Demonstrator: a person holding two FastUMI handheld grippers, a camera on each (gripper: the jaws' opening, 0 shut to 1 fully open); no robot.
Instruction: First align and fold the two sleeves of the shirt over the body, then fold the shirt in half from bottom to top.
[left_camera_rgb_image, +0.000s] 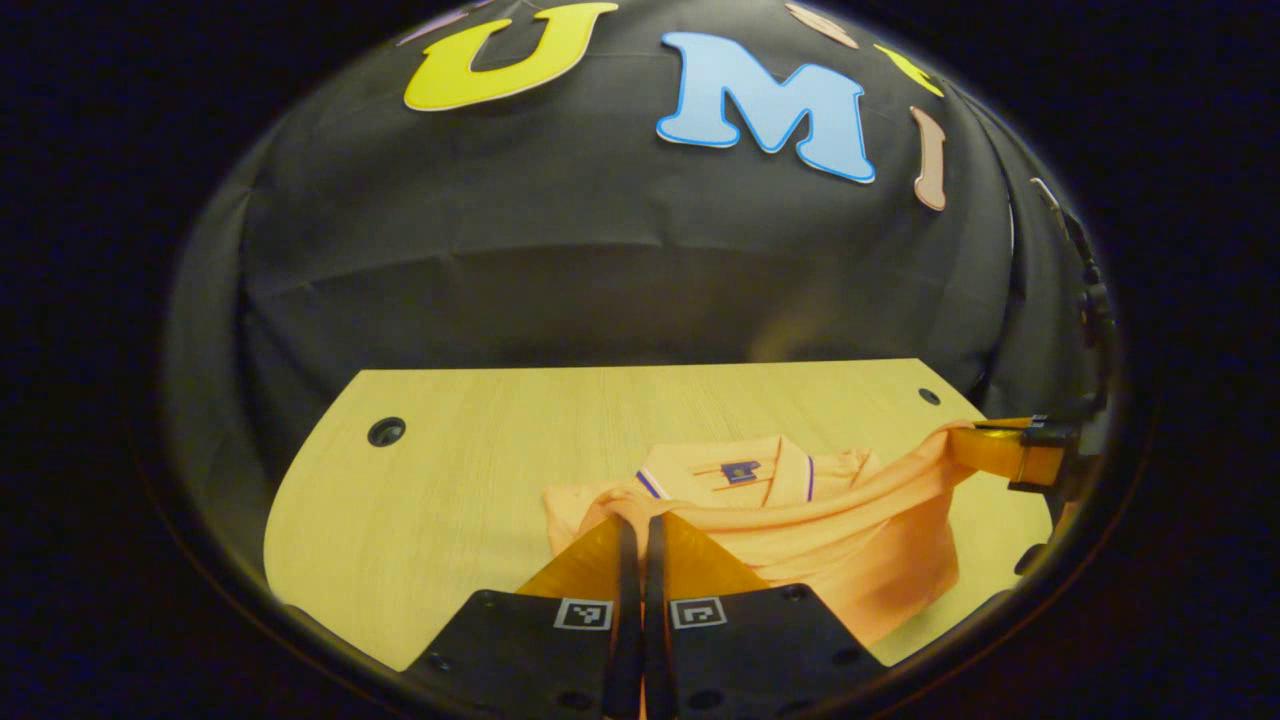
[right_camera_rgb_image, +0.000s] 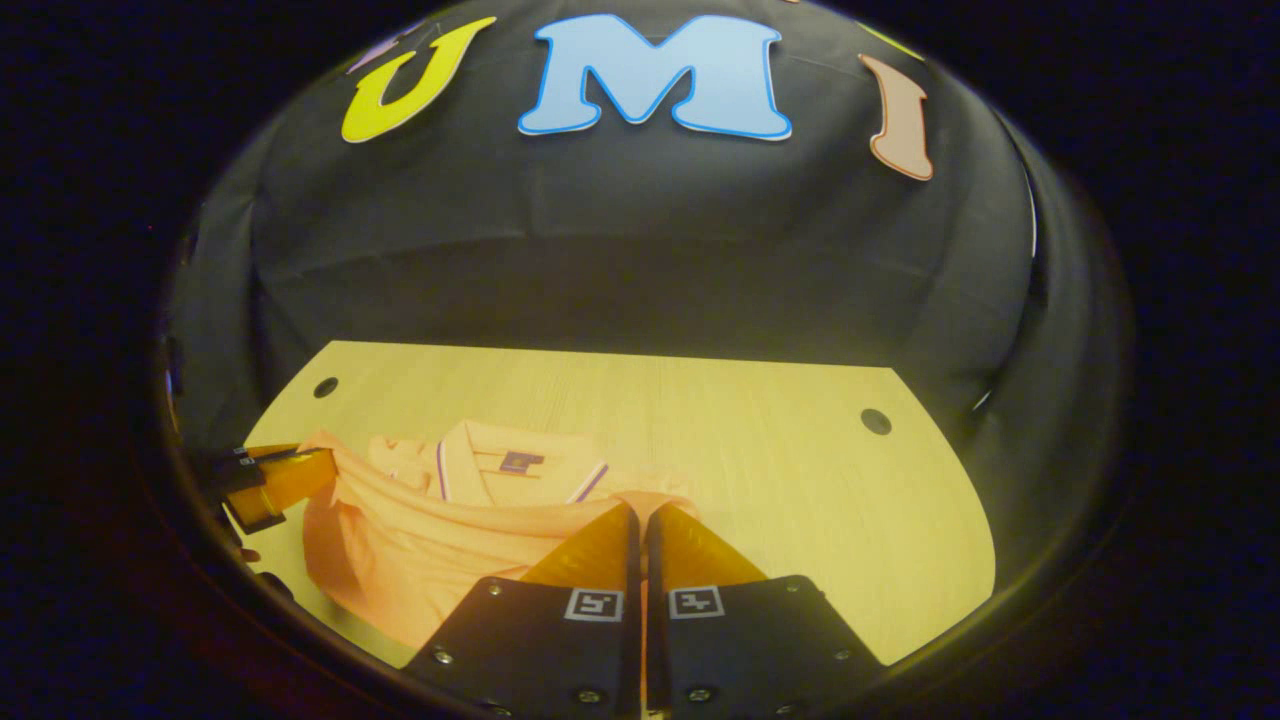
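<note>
Nearest the lens in the left gripper view, the left gripper (left_camera_rgb_image: 640, 522) has its two fingers pressed together with a corner of the orange shirt (left_camera_rgb_image: 800, 520) pinched between them, the cloth gathering into a peak right at the tips. In the right gripper view, the right gripper (right_camera_rgb_image: 640, 512) is likewise clamped on the shirt's edge, its fingers closed with only a thin fold of fabric between them.

The shirt lies on the wooden bench (left_camera_rgb_image: 450, 480), nearer the front edge than the back, collar pointing toward the back edge. The collar (left_camera_rgb_image: 735, 470) lies flat with its striped trim and a small dark tag showing. A band of fabric is lifted off the body and stretched taut between the two grippers, sagging slightly in the middle. In the left gripper view the other gripper shows far off near the bench's right edge, holding the far end of that band; in the right gripper view its counterpart shows near the left edge.

Round holes (left_camera_rgb_image: 386, 431) sit near the bench's back corners.
</note>
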